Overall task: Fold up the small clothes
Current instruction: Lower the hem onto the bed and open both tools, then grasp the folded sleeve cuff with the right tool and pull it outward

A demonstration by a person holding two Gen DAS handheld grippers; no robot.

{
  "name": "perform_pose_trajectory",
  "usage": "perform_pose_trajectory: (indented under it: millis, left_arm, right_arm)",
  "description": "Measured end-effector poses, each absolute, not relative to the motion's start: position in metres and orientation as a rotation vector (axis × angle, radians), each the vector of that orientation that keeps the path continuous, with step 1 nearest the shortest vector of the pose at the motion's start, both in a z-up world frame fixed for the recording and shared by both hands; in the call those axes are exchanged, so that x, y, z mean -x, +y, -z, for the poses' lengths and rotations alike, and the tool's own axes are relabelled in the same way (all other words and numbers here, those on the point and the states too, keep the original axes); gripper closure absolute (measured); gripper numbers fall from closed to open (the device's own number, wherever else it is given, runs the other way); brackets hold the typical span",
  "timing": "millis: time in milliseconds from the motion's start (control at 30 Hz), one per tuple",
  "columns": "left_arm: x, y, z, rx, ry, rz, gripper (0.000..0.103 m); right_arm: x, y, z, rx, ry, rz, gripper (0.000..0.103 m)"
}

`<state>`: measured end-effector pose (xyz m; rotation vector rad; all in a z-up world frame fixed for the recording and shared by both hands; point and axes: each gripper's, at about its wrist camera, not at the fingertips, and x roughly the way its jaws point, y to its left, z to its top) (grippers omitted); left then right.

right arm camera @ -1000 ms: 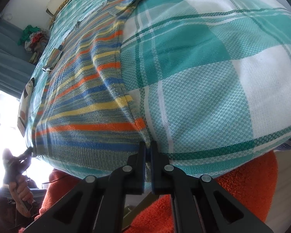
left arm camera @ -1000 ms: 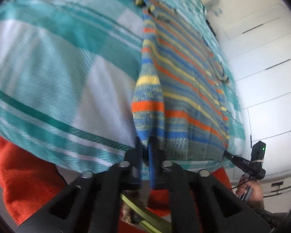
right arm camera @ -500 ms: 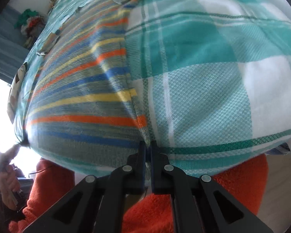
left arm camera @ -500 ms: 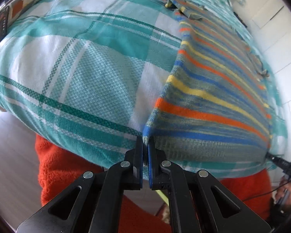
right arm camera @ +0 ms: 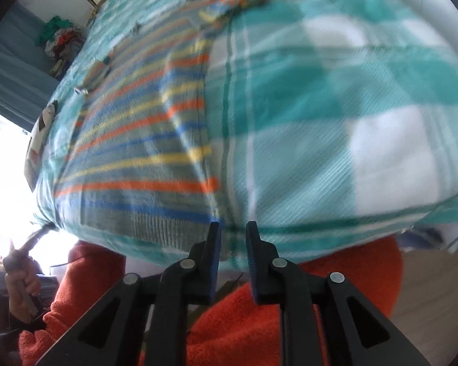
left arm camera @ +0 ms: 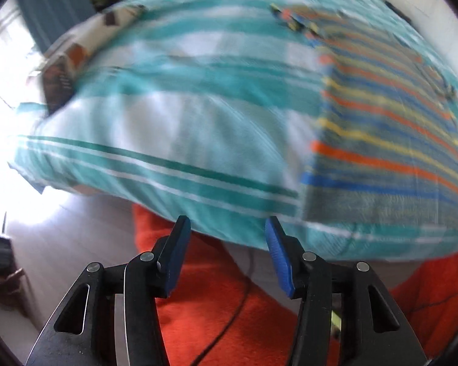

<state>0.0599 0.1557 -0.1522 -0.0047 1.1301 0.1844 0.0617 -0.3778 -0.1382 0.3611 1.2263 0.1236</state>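
A striped knit sweater (left arm camera: 387, 140) in orange, yellow, blue and grey lies flat on the bed, its ribbed hem at the near edge. It also shows in the right wrist view (right arm camera: 143, 152). My left gripper (left arm camera: 227, 228) is open and empty, just off the bed edge, left of the sweater's hem corner. My right gripper (right arm camera: 232, 228) is open with a narrow gap, at the bed edge by the sweater's right hem corner; nothing is held in it. Both views are blurred by motion.
The bed wears a teal and white plaid cover (left arm camera: 168, 116), also in the right wrist view (right arm camera: 336, 106). An orange blanket (left arm camera: 216, 299) hangs below the bed edge. The other hand and left gripper (right arm camera: 24, 262) show at lower left. Clutter (right arm camera: 61, 39) sits by the blue curtain.
Both grippers have let go of the sweater's hem corners and opened. The left gripper has swung left, away from the sweater. The sweater now lies flat on the bed.
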Motion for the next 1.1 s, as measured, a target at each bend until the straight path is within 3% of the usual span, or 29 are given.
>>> perform_pose_trajectory:
  millis: [167,333,400,567,633,733,867,967,1100]
  left_arm:
    - [-0.089,0.137,0.118,0.078,0.977,-0.083,0.045]
    - [-0.129,0.065,0.154,-0.006,0.989,0.106,0.040]
    - [-0.128,0.050,0.177,-0.065,1.069,0.101,0.041]
    - [-0.101,0.038,0.188,-0.165,1.027,0.087,0.041]
    - [-0.097,0.041,0.185,-0.167,1.028,0.085,0.040]
    - [-0.091,0.045,0.178,-0.120,1.027,0.070,0.036]
    - [-0.077,0.057,0.170,-0.026,1.008,0.035,0.034]
    - [-0.073,0.072,0.159,0.032,0.994,-0.009,0.034]
    - [-0.066,0.103,0.146,0.119,0.984,-0.086,0.030]
  right_arm:
    - [-0.149,-0.378,0.123,-0.367,1.095,-0.220,0.086]
    - [-0.236,-0.355,0.177,-0.501,1.151,-0.290,0.086]
    - [-0.244,-0.345,0.190,-0.463,1.191,-0.251,0.102]
    - [-0.233,-0.348,0.181,-0.226,1.178,-0.065,0.103]
    - [-0.229,-0.360,0.180,-0.280,1.185,-0.096,0.103]
    - [-0.224,-0.368,0.158,-0.196,1.156,-0.070,0.088]
    - [-0.245,-0.336,0.115,0.095,1.071,-0.164,0.051]
    - [-0.273,-0.302,0.106,0.272,1.024,-0.244,0.050]
    - [-0.329,-0.259,0.138,0.423,1.039,-0.202,0.050]
